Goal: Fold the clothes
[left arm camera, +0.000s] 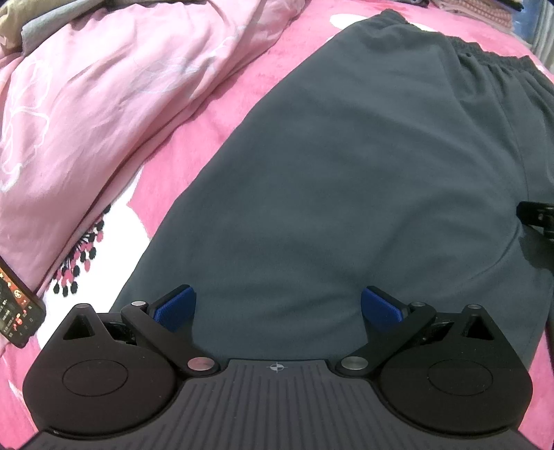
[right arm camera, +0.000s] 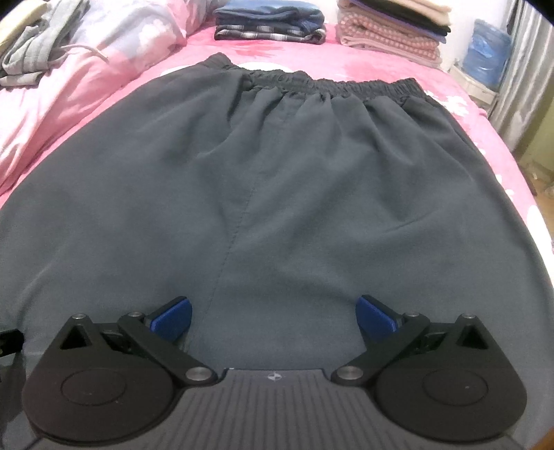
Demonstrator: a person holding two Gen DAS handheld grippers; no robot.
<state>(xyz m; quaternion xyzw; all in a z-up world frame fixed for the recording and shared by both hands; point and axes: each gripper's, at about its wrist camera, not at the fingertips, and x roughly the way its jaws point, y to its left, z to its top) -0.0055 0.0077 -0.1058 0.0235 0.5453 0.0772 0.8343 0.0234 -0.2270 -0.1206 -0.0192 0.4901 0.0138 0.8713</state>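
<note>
I have both claws hanging over a pair of dark grey shorts (right arm camera: 277,194) spread flat on the bed (right arm camera: 460,114), which wears a pink cover with white flower shapes; the elastic waistband (right arm camera: 332,86) lies at the far end, gathered and slightly rumpled, and a seam runs down the middle of the cloth toward me. My left claw (left arm camera: 278,306) stands wide apart, its blue pads (left arm camera: 175,306) clear of the fabric, nothing between them; my right claw (right arm camera: 273,313) is likewise spread to its full width, empty, the shorts lying beneath the gap. In the left wrist view a black piece of the other tool (left arm camera: 538,216) shows at the right edge, over the shorts. To the left of the shorts a pale pink duvet (left arm camera: 86,104) is bunched up; a phone (left arm camera: 17,311) with a lit screen rests at its near edge. At the far end of the bed I see a stack of folded dark clothes (right arm camera: 270,22) and a second folded pile (right arm camera: 391,38) beside it; grey garments (right arm camera: 38,55) lie heaped on the duvet.
</note>
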